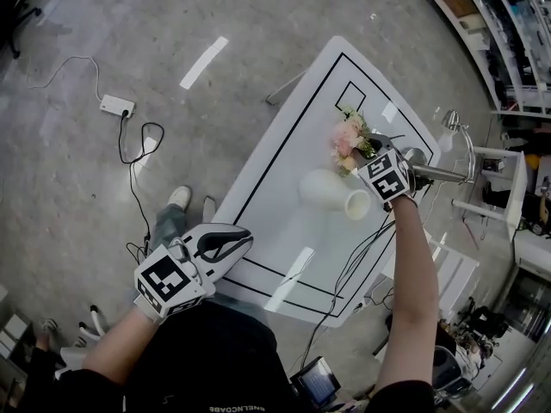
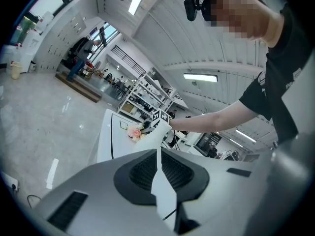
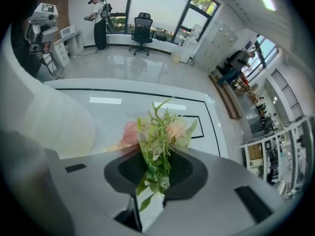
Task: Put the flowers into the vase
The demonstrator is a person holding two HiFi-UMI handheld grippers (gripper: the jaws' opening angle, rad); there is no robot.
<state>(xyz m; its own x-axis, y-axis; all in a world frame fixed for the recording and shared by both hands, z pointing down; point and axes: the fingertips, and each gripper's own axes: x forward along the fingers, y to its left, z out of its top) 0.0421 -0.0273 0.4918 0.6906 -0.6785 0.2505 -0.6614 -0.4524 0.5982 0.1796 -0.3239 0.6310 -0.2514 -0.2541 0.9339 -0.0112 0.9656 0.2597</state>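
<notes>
Gripping flowers (image 1: pixel 349 138) beside the vase (image 1: pixel 331 192).
Clamped by the stems in the right gripper (image 3: pixel 155 168), with the left gripper (image 2: pixel 157 166) closed, empty.

No word or number could be read for certain. At six o'clock in the head view, your dark shirt (image 1: pixel 225 377) carried one short line of white letters, upside down, cut by the frame's edge and too small to spell out. The marker cube (image 1: pixel 168 284) on your left gripper (image 1: pixel 245 240) and the marker cube (image 1: pixel 385 179) on your right gripper (image 1: pixel 368 148) bore black-and-white square patterns without letters.
</notes>
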